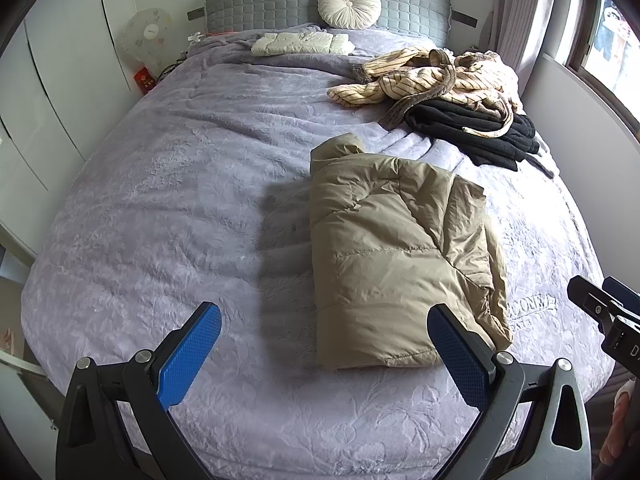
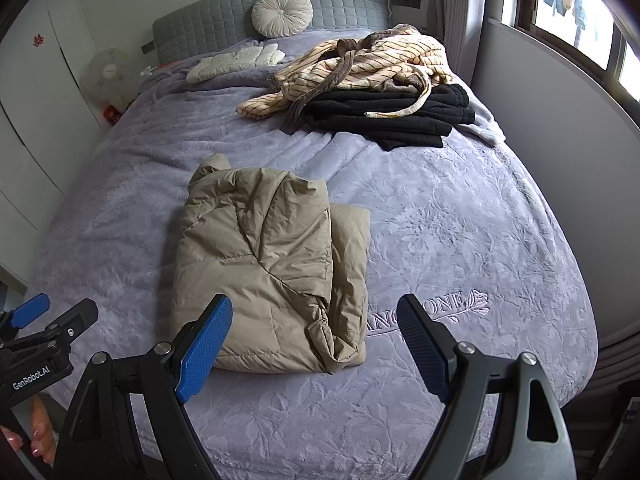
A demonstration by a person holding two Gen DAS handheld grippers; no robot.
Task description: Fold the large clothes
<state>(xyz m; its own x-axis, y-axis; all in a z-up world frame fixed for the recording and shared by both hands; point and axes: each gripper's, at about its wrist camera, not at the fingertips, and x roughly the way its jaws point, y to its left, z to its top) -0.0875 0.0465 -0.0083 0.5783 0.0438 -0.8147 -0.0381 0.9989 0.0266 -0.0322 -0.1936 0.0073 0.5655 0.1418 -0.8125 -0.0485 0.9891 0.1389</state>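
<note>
Folded tan puffer jacket (image 2: 268,268) lies near the foot edge of the bed (image 2: 460,220). Left gripper (image 1: 324,344) and right gripper (image 2: 316,340): jaws spread, holding nothing, above the foot edge.

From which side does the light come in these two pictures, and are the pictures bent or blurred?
Left wrist view: daylight enters from the window at right; the tan jacket throws a soft shadow to its left on the bedspread. Right wrist view: the window is overexposed. Both views: sharp, but the fisheye curves the bed's edges, with dark corners.
</note>
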